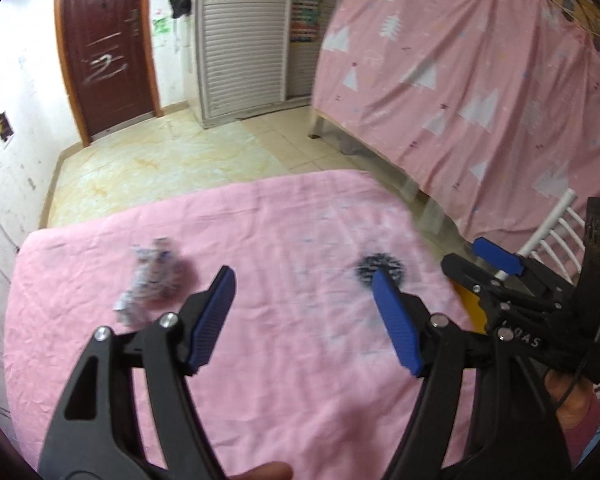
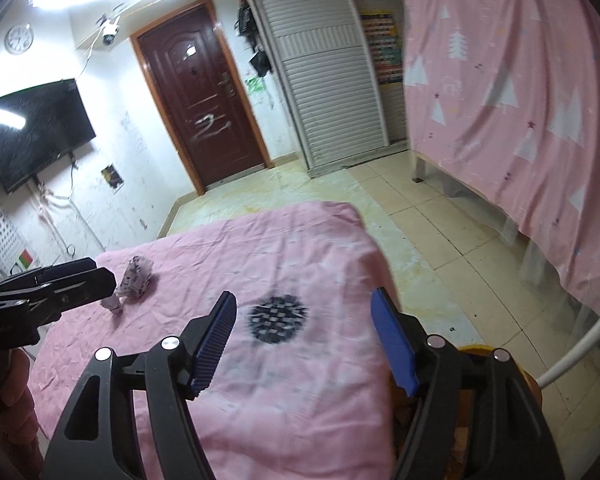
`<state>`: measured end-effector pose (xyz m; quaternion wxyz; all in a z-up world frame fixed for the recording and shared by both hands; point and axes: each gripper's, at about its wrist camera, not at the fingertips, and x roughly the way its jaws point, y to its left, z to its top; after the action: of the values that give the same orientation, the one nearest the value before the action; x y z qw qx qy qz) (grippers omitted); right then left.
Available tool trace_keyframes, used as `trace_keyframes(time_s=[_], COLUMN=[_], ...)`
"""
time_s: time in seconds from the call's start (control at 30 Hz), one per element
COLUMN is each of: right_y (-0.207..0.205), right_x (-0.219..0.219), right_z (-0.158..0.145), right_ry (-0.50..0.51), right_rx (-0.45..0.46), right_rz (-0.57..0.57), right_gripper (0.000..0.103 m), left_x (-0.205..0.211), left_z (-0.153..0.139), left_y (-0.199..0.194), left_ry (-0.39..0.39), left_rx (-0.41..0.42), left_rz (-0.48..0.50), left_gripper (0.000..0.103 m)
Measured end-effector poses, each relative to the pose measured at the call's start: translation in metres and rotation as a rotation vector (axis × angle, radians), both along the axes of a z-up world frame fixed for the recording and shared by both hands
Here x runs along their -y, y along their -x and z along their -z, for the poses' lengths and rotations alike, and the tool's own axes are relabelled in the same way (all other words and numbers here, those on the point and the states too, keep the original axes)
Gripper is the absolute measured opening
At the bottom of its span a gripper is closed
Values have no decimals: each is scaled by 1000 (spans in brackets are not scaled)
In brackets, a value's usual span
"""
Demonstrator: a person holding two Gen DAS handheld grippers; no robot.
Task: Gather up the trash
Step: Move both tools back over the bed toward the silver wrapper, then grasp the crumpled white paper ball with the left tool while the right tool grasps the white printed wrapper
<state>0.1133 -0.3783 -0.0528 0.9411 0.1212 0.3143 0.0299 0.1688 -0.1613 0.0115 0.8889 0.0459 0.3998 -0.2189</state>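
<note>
Fingers (image 1: 216,316) hide nothing — crumpled trash (image 1: 150,284) and dark blot (image 2: 278,318) blurred.

On the pink-sheeted worktop (image 2: 300,400) lie one crumpled white-and-purple paper wad (image 2: 135,276) and one round black spiky printed patch (image 2: 278,318). Two black tools with blue pads hover above it: the left tool (image 1: 300,280) and the right tool (image 2: 304,300).

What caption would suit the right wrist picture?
Open right gripper above a pink cloth, spiky black ball ahead, crumpled wrapper farther left.

Left hand-held gripper (image 1: 302,280) gapes above pink cloth (image 1: 300,380); blurred, perhaps crumpled wrapper (image 1: 150,280) lies beside.
</note>
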Motion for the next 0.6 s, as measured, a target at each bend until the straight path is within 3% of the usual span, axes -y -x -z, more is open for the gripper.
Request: trace_keyframes(time_s=[0.6], right_y=[-59], right_x=[-87], right_z=[3], right_ry=[61], right_rx=[-54], right_rz=[-154], right_gripper=[68], left_x=[-98], left_z=[31], left_y=[-50], left_ry=[-33], left_rx=[-60], left_rz=[-176], left_gripper=[68])
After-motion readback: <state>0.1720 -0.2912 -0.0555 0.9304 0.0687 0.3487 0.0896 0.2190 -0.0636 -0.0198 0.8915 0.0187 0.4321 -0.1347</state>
